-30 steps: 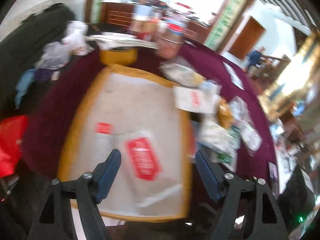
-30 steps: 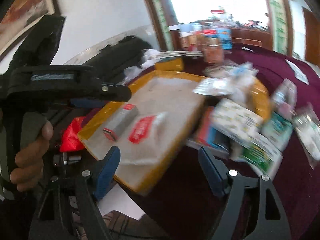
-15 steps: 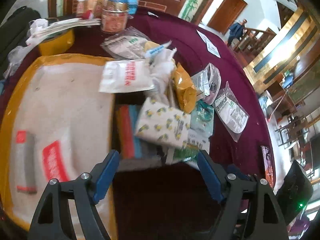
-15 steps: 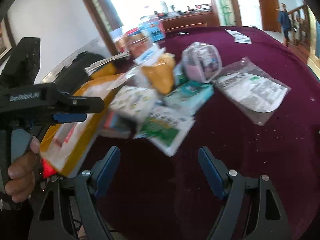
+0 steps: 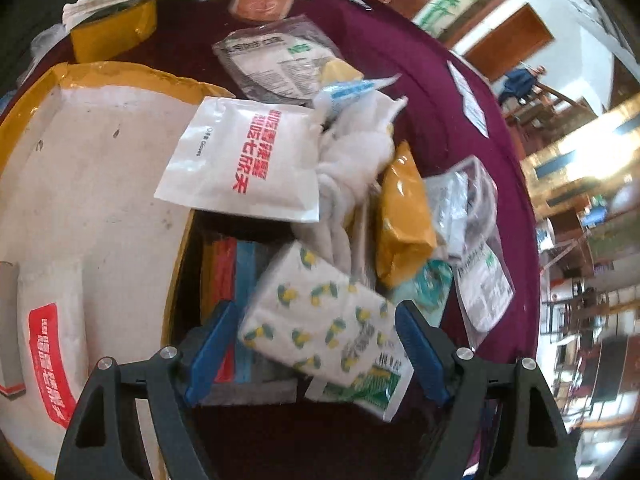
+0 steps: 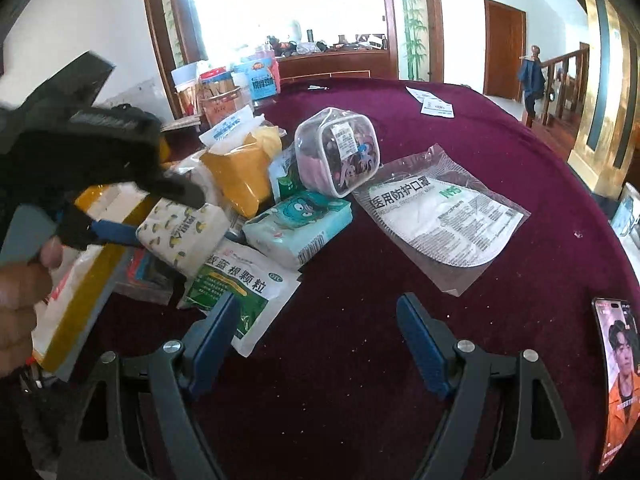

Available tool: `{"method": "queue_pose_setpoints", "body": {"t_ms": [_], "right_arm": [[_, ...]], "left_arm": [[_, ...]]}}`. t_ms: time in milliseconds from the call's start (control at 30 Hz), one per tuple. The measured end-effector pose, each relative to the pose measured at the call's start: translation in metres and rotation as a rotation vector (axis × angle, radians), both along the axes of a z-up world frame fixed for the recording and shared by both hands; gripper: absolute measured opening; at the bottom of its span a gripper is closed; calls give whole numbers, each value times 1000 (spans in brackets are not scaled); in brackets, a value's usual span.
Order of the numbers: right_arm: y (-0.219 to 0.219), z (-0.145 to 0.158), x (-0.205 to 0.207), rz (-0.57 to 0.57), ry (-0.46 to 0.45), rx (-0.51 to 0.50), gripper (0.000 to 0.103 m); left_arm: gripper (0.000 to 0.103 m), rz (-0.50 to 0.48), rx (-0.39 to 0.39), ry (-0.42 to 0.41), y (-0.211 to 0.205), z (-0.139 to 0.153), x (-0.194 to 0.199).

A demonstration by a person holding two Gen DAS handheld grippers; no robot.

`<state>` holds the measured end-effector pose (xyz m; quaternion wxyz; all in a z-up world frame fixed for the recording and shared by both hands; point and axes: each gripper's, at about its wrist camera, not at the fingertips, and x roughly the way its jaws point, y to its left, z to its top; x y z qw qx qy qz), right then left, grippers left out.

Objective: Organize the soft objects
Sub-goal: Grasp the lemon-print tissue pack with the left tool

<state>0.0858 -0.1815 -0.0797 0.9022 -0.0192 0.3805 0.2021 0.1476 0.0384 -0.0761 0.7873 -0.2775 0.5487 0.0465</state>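
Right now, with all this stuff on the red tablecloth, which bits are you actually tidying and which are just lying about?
Part of the job, I'd say:
- lemon-print tissue pack
- teal tissue pack
- green granule sachet
- bagged face mask
- white gloves pouch
- open yellow mailer

Probably just lying about:
- phone
- snack jar
- paper slips

Bright daylight floods from the blown-out window (image 6: 280,4), glare on the glossy yellow packet (image 5: 400,216), heavy fisheye bending with dark corners, slight blur at edges.
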Motion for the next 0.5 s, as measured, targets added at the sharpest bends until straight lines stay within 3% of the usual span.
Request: {"method": "queue_pose_setpoints", "body": {"t_ms": [167, 333, 500], "right_arm": [[-3, -1, 3, -9, 20, 17, 80], [-12, -2, 7, -19, 57, 72, 80], [-13, -1, 7, -22, 50, 85, 80]], "left_arm": [[85, 28, 61, 10, -7, 1, 12], [85, -23, 81, 26, -11, 4, -10], [84, 17, 40, 26, -10, 1, -21]]}}
